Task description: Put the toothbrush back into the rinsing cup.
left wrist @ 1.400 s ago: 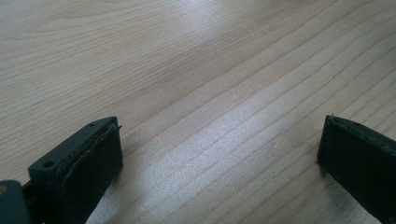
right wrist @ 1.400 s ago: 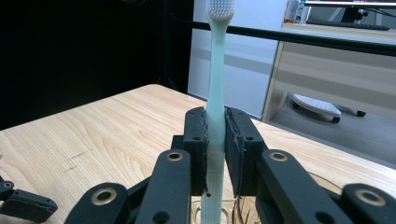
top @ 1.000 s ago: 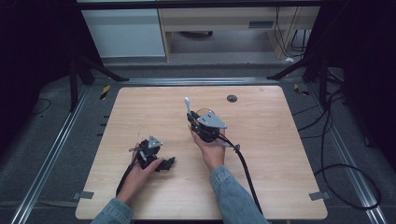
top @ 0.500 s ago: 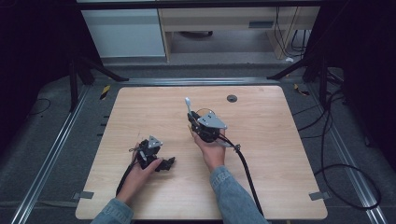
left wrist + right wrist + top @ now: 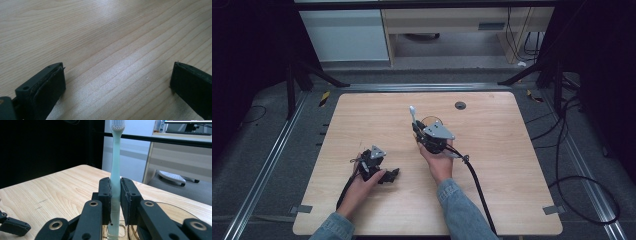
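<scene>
Between the earlier high views and the present one, nothing has visibly shifted: both hands, both grippers and the toothbrush keep their places. The right gripper (image 5: 115,202), held in the person's right hand (image 5: 439,161) near the middle of the wooden table (image 5: 512,150), has its jaws closed on the handle of a pale green toothbrush (image 5: 116,170). The pads press the handle from both sides, and the brush stands upright with its white bristled head uppermost. In the right gripper view, the lower end of the handle sits inside a clear glass cup (image 5: 172,212), whose round rim shows just behind the jaws; in the high view the cup (image 5: 432,121) lies directly beyond the gripper, with the brush head rising at its left. The left gripper (image 5: 117,82) rests low on the table's near-left part in the left hand (image 5: 362,187), well apart from the right. Its jaws stand wide open over bare wood, with nothing between them.
</scene>
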### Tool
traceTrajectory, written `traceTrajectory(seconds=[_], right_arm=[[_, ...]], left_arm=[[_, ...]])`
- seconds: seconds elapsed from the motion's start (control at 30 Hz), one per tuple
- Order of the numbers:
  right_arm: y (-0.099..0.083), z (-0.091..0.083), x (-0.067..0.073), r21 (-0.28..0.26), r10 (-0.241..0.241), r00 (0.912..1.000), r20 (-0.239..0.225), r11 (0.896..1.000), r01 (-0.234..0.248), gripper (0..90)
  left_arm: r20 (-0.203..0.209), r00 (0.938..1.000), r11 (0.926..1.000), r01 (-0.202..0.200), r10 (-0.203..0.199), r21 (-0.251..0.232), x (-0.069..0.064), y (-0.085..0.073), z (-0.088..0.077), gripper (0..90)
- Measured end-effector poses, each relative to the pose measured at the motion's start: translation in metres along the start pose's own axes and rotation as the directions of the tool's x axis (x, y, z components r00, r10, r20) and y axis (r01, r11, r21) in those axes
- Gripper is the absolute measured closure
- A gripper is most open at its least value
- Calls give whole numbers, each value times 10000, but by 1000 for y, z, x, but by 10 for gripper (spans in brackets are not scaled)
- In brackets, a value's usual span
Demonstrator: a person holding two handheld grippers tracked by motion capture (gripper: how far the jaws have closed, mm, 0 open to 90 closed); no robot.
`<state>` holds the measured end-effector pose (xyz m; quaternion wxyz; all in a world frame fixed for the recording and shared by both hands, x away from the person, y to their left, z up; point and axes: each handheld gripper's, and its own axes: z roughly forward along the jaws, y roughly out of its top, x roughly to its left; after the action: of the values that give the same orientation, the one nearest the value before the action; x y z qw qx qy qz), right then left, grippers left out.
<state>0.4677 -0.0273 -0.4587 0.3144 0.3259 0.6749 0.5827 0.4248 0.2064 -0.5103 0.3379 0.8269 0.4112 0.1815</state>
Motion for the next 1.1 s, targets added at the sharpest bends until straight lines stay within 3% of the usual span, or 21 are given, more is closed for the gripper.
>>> traceTrajectory(seconds=[0.67,1.1], right_arm=[[-13,-1,-2,-19,148,9999,-41,9999,-148,792],[-14,-1,-1,329,-220,9997,-95,9992,223,790]], left_arm=[[-1,10000,10000,1,-1,0,0,0,0,0],[4,10000,10000,-12,12,2,0,0,0,0]])
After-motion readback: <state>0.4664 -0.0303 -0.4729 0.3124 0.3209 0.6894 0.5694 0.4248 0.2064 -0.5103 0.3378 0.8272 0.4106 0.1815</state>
